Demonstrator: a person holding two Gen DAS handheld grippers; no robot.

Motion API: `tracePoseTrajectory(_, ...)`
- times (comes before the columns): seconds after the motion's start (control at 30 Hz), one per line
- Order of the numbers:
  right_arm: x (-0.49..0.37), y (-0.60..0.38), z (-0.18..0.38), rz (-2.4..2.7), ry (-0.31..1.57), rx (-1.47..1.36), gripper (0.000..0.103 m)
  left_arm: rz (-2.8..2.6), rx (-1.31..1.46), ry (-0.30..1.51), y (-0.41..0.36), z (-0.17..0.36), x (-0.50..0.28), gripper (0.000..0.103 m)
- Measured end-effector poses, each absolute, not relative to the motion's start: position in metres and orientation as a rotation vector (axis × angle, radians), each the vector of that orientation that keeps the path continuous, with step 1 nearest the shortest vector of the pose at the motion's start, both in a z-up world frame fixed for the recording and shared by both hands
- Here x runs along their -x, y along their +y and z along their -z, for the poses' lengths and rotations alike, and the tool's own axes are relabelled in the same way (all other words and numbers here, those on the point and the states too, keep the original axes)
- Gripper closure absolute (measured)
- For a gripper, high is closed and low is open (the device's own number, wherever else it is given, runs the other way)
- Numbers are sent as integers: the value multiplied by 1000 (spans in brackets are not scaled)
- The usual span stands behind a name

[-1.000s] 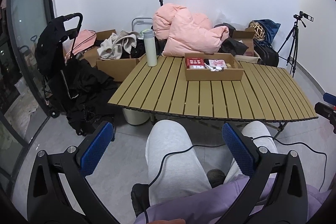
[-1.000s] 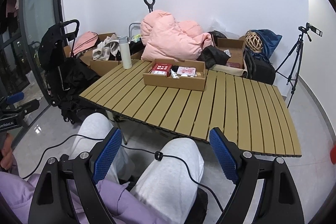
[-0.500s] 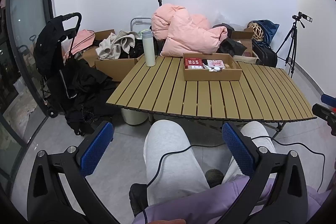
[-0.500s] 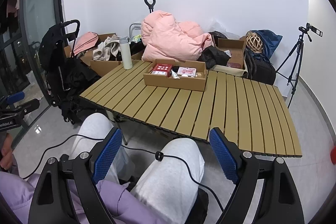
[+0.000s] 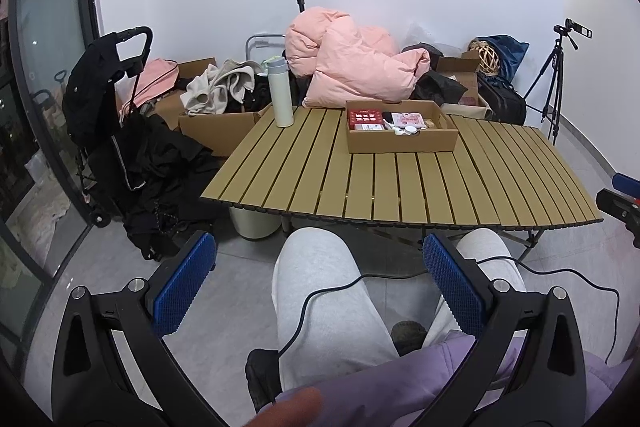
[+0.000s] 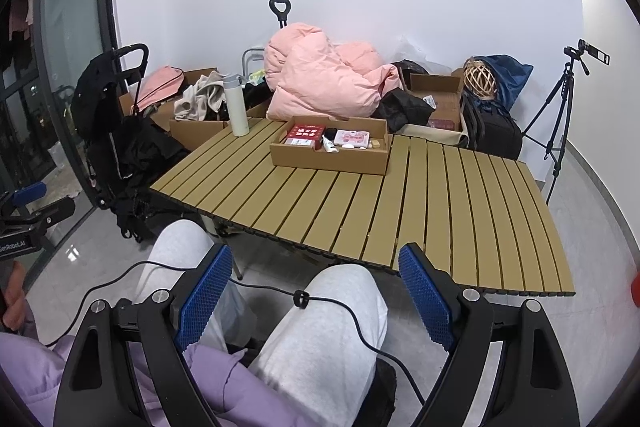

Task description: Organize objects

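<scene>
A shallow cardboard box [image 5: 402,141] [image 6: 330,161] sits at the far side of a slatted wooden table [image 5: 400,187] [image 6: 400,195]. It holds a red packet [image 5: 364,115] [image 6: 306,131], a pink-and-white packet [image 5: 408,118] [image 6: 352,138] and other small items. A white bottle [image 5: 279,91] [image 6: 237,105] stands upright at the table's far left corner. My left gripper [image 5: 320,267] and right gripper [image 6: 316,279] both hang open over the person's grey-trousered knees, well short of the table, with nothing between their blue pads.
Behind the table lie a pink quilt [image 5: 352,67], cardboard boxes of clothes [image 5: 216,95] and dark bags [image 6: 494,131]. A black stroller [image 5: 108,115] stands to the left, a tripod [image 6: 560,107] to the right. A cable [image 6: 320,301] runs across the knees.
</scene>
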State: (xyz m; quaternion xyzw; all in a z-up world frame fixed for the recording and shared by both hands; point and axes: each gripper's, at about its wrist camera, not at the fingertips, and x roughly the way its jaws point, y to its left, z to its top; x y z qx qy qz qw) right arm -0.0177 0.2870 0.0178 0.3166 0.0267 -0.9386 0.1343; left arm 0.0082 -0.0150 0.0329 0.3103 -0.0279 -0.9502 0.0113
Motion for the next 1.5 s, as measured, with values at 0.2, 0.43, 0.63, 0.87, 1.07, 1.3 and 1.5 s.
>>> tracePoseTrajectory(0.2, 18, 287, -17, 2720, 81, -919, 15, 2970, -963, -90, -14, -34, -9, 0)
tracePoseTrajectory(0.43, 17, 288, -16, 2723, 81, -921, 15, 2961, -973, -82, -18, -33, -6, 0)
tracePoseTrajectory(0.63, 18, 288, -15, 2721, 86, -928, 15, 2960, -977, -81, -20, -32, -5, 0)
tracePoseTrajectory(0.87, 20, 289, -13, 2728, 78, -935, 15, 2947, -993, -79, -19, -29, -4, 0)
tracePoseTrajectory(1.07, 21, 292, -12, 2735, 77, -939, 15, 2951, -999, -79, -18, -28, -4, 0)
tracePoseTrajectory(1.3, 22, 295, -11, 2733, 70, -948, 15, 2951, -1015, -88, -17, -26, -2, 0)
tracePoseTrajectory(1.5, 25, 297, -9, 2729, 66, -957, 15, 2950, -1023, -117, -12, -22, -1, 0)
